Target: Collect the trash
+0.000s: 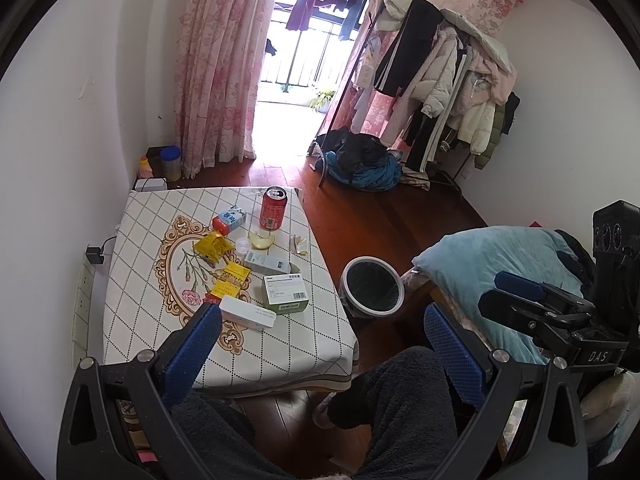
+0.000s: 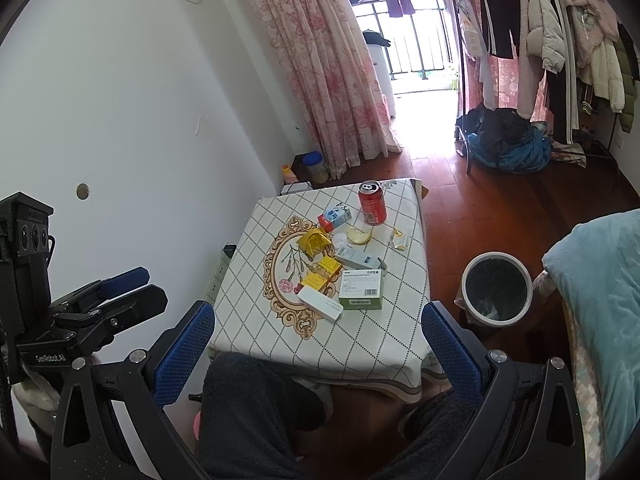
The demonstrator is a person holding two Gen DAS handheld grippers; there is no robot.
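With both grippers, left [image 1: 324, 344] and right [image 2: 318, 344], spread wide and empty above the table [image 2: 320, 344], litter crowds the cloth beside the bin [image 2: 496, 292]: the can [image 2: 372, 203] may tip if bumped.

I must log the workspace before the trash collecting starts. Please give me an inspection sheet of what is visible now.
Surface: small table under a white checked cloth with a floral oval.
Job's things: upright red can; green-sided box; white flat box; yellow wrappers; small carton; fruit peel; lined bin on the floor right of the table.
Clutter: jars by the curtain; clothes pile on the floor.
Grippers: left gripper and right gripper both open, empty, short of the table.
Cables: charger lead at the wall socket strip.
Surroundings: clothes rack, bed with blue blanket, balcony door.
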